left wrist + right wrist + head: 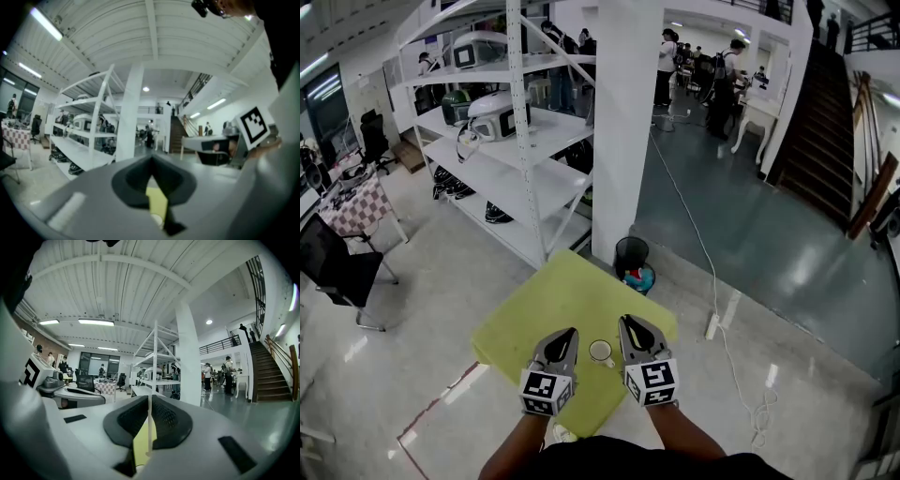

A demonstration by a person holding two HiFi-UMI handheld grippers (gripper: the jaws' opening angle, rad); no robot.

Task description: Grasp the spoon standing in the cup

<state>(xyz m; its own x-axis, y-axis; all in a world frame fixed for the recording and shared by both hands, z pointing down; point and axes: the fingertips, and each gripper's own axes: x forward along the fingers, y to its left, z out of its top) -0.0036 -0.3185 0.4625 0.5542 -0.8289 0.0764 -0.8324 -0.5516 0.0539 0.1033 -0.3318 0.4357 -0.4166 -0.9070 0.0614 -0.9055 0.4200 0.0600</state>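
Observation:
A small white cup stands on the yellow-green table, between my two grippers, and I see no spoon in it from above. My left gripper is just left of the cup, jaws together and empty; in the left gripper view the cup rim shows below the pads. My right gripper is just right of the cup. In the right gripper view its pads are shut on a thin white upright strip, apparently the spoon's handle edge-on.
A black bin sits on the floor beyond the table's far corner, by a white column. White shelving stands at the back left, a chair far left. A power strip and cable lie to the right.

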